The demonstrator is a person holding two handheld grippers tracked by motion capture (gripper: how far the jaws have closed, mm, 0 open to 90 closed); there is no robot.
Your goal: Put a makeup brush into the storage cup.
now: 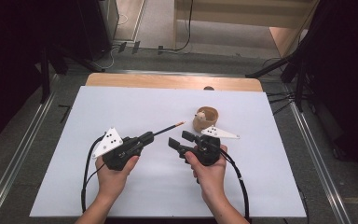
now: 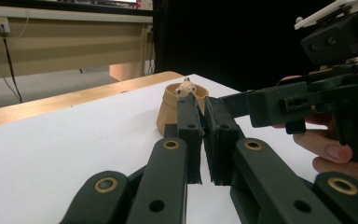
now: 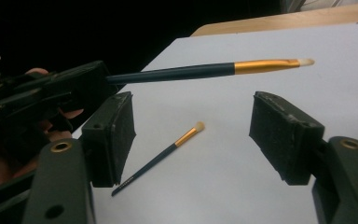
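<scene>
My left gripper (image 2: 204, 140), jaws nearly closed, something thin and dark pinched between them.
Just beyond my jaw tips I see a wooden cup (image 2: 170, 109) with a pale brush tip (image 2: 185, 87) sticking out; right gripper (image 2: 279, 105) and a hand (image 2: 335, 151) sit right of my jaws.

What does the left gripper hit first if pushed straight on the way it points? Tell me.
Probably the wooden cup. The brush clamped in the left gripper aims at it, so its tip would arrive first. The open right gripper sits close beside that line, and depth is unclear.
</scene>
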